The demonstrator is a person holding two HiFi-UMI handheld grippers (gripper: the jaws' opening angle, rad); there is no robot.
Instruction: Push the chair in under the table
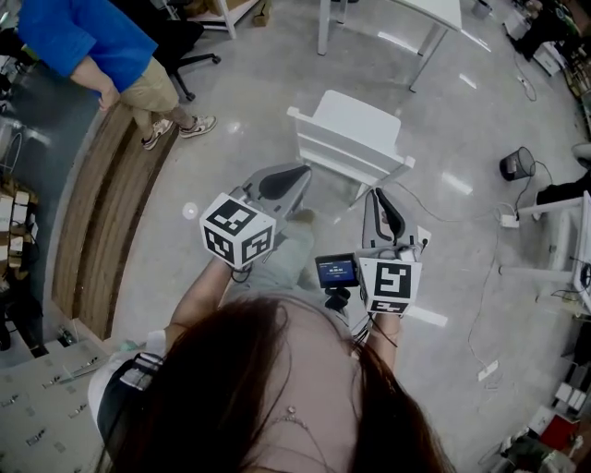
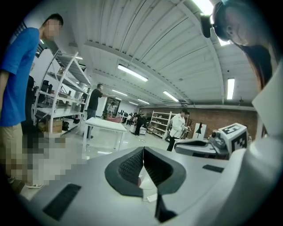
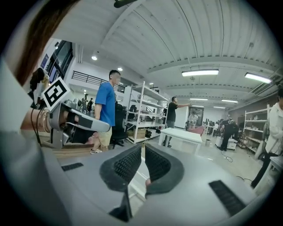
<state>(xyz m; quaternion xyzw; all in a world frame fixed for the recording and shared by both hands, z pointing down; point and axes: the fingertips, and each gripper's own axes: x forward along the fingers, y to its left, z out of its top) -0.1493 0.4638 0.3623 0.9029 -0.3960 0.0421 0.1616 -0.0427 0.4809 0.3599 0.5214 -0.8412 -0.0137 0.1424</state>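
**Tools.** In the lower centre of the head view, the left gripper (image 1: 288, 179) and the right gripper (image 1: 384, 205) are held side by side and point up the frame. In each gripper's own view the ribbed pads meet with nothing between them. Both tools are closed and empty.

**Task item.** The chair (image 1: 353, 137) is white and stands at frame centre on open floor, just beyond both gripper tips. The left tip lies very near the chair's lower-left edge. No view confirms contact.

**Progress.** Judged at the outset. The chair stands well apart from the table (image 1: 434, 9) at the top of the frame, and no part of it is under the top. The whole push remains, up-frame and slightly right. The likely method is closed tips pressed against the chair's near side.

**Path.** No object shows on the grey floor (image 1: 277, 83) between chair and table. The table leg (image 1: 323, 28) and its neighbour bound the gap the chair must enter.

**Surroundings.**
- Right of the chair: a black bin (image 1: 517, 164), with a cable (image 1: 462, 217) trailing to a power strip (image 1: 509, 220). Both are off the direct line.
- Left edge: a wooden strip (image 1: 102, 212).
- Upper left: a bystander in a blue shirt (image 1: 88, 37) beside a black office chair (image 1: 189, 42), both well apart from the route.
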